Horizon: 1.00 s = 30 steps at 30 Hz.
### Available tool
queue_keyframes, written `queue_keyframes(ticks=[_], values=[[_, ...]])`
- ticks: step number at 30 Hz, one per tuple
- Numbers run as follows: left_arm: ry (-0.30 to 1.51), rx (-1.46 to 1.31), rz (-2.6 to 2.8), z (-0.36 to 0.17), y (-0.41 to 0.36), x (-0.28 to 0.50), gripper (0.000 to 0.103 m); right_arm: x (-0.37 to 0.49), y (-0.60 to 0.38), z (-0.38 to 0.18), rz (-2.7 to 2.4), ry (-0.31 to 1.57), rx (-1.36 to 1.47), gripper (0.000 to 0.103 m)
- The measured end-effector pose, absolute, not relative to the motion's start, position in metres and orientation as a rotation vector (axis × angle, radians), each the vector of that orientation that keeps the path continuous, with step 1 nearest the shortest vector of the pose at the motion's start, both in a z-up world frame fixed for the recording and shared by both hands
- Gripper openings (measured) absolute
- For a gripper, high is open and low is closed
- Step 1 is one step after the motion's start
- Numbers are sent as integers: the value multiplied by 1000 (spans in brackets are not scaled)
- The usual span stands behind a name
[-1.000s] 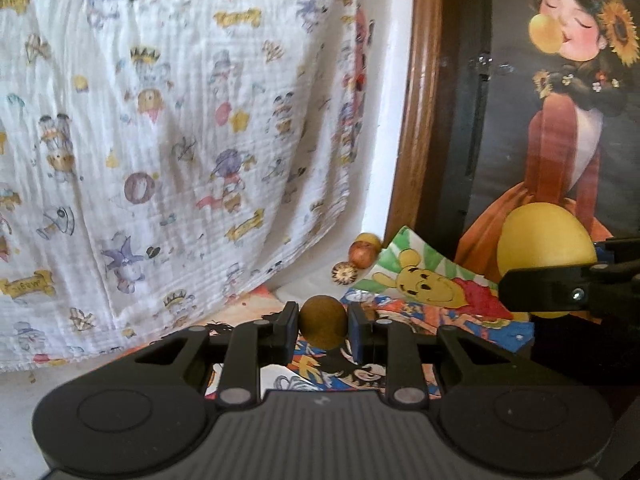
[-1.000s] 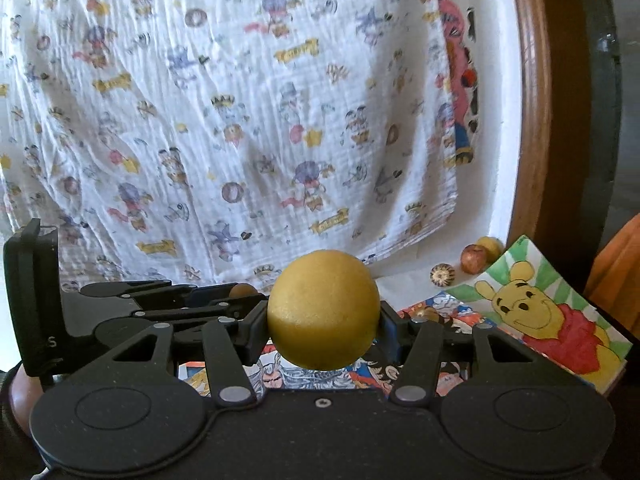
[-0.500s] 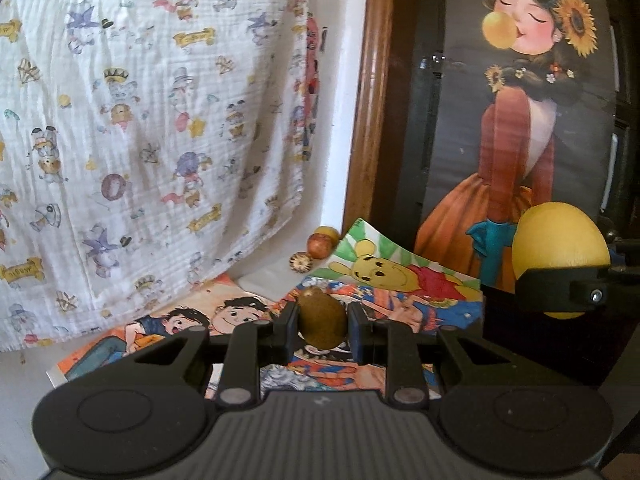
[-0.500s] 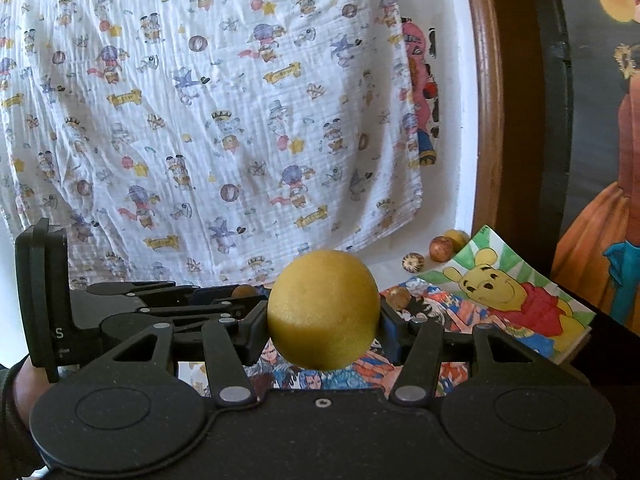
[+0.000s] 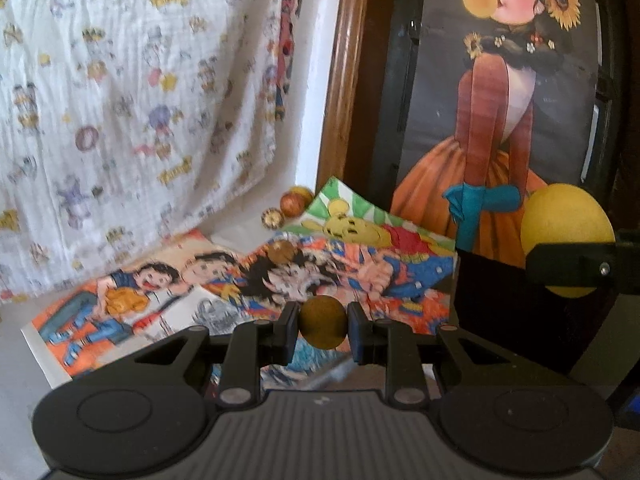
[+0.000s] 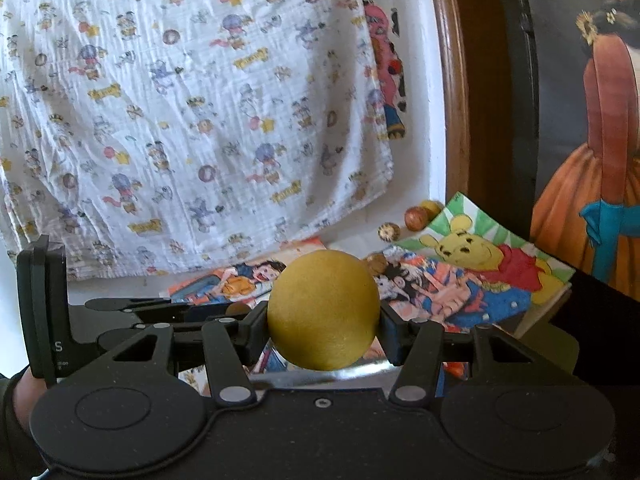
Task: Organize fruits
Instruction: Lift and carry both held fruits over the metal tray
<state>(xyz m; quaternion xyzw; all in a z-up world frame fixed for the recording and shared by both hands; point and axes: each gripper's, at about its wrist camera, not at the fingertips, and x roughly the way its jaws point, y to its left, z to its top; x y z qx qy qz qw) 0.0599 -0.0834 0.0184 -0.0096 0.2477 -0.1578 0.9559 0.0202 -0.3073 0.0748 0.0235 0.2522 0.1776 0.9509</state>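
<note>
Above the worktop spread with cartoon posters (image 5: pixel 352 268), the left gripper (image 5: pixel 323 326) pinches a small brown round fruit (image 5: pixel 323 322) and the right gripper (image 6: pixel 323 318) clamps a large yellow round fruit (image 6: pixel 323 314). Both are aloft, not yet placed. Three small fruits (image 6: pixel 416 218) sit by the back wall, seemingly gathered; another (image 6: pixel 376 264) lies loose.

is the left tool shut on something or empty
Shut on a small brown fruit: the left tool has both fingers pressed against its sides, holding it off the posters.
</note>
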Motion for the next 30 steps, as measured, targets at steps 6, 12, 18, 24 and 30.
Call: queue_keyframes(ticks=[6,12,18,24,30], values=[[572,-17,-335,-10,-90,64,28,29,-314,51,335,559,66,57],[657,-15,-345,-41,-96,69,28,42,-319,15,313,634,93,57],[722,-11,-352,-61,-101,79,28,59,-326,-17,284,701,112,57],[763,-3,-363,-74,-109,84,28,77,-333,-47,263,767,126,57],[787,2,-365,-83,-115,87,28,88,-339,-67,244,808,129,57]])
